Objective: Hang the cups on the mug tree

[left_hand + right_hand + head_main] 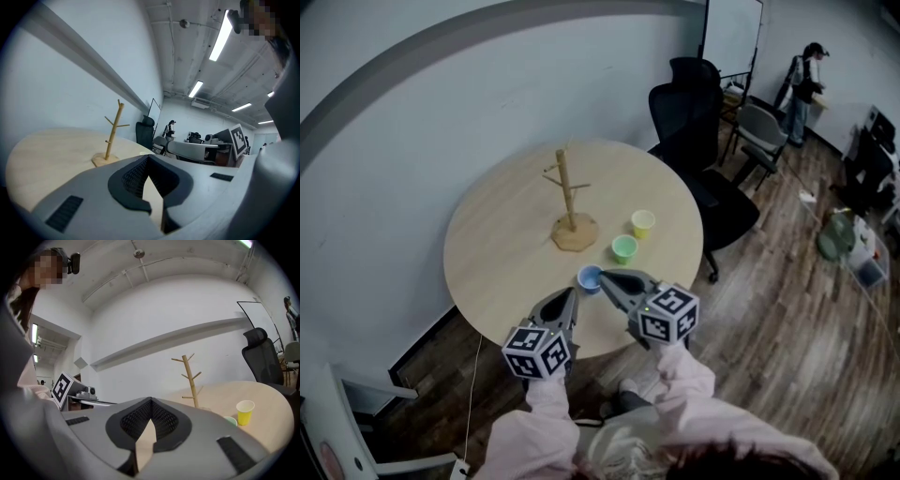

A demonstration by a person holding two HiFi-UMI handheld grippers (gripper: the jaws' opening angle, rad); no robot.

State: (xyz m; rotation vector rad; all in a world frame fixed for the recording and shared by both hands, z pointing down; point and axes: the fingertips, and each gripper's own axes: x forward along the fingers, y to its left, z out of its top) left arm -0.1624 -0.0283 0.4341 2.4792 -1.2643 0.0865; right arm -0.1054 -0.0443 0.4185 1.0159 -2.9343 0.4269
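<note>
In the head view the mug tree (570,192) stands upright near the middle of the round surface (497,253), its pegs slanting up off the post and none carrying a cup. Three cups sit in a slanting row on the person's side of the mug tree, all upright with mouths up. The yellow cup (643,223) is closest to its base, the green cup (624,248) comes next, and the blue cup (590,278) is farthest from it. The right tongs (604,277) have their tip just beside the blue cup, and the left tongs (574,294) stop just short of it on the other side; I cannot tell whether either touches it. The right tongs look slightly nearer, so I judge the blue cup the likely first pick. No handle can be made out on any cup. In the left gripper view the left tongs (149,157) are closed tip to tip with nothing between them. The mug tree (112,133) rises ahead to the left, and no cup shows. In the right gripper view the right tongs (151,400) are likewise closed and empty. The mug tree (190,380) stands ahead to the right, with the yellow cup (245,411) and the rim of the green cup (229,420) farther right. The blue cup is hidden below the tongs, which must open before taking it.
</note>
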